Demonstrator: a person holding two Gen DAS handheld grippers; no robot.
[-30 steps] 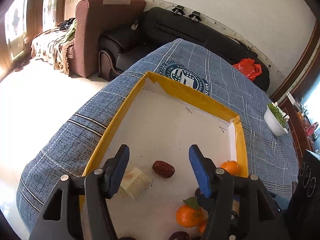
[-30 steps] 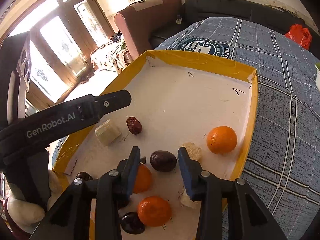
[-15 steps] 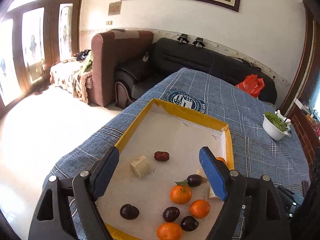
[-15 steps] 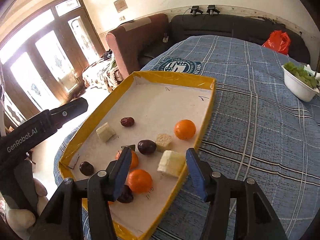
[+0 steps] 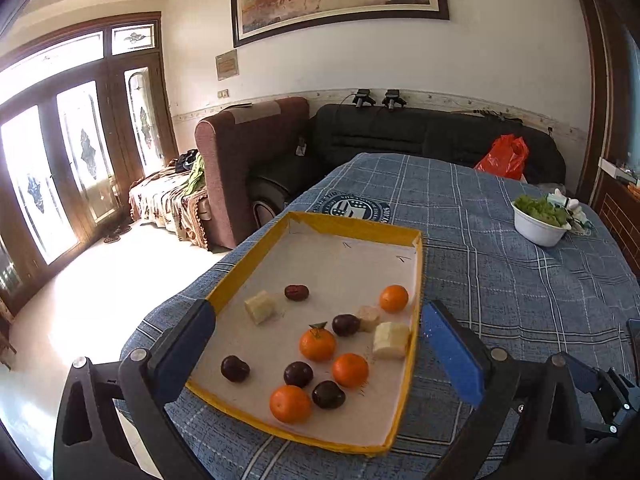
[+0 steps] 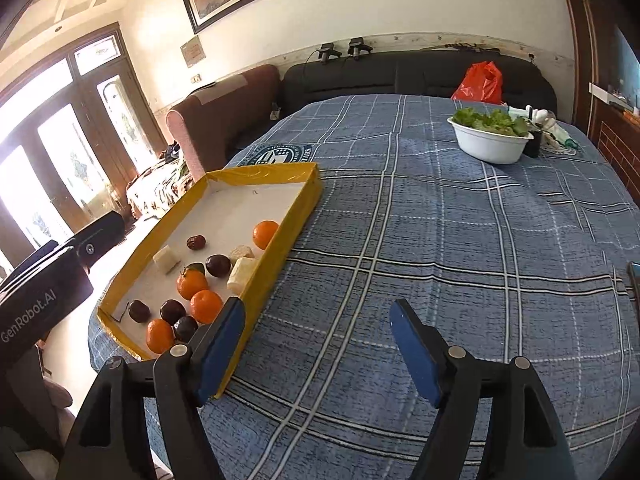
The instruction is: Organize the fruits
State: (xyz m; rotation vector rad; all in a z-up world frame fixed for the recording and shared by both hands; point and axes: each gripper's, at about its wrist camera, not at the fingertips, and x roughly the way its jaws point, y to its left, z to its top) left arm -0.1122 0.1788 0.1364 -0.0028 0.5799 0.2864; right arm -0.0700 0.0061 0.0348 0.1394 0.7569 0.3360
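Yellow tray [image 5: 417, 280] w/ oranges [image 5: 317, 345], plums [image 5: 298, 374], left gripper [image 5: 316, 344] jaws opening above tray, empty, right gripper [image 6: 316, 320] opening beside tray, empty

A blue plaid tablecloth [image 5: 500, 272] covered the table. On it sat a shallow yellow-rimmed cardboard tray [image 5: 416, 280] with a white floor, holding round orange tangerines [image 5: 317, 345], dark purple plums [image 5: 298, 374] and pale cream chunks [image 5: 260, 306].

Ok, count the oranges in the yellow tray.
4, all in the yellow tray: one far by the right wall, one with a leaf mid-tray, one just nearer, one nearest the front edge. None seems hidden.
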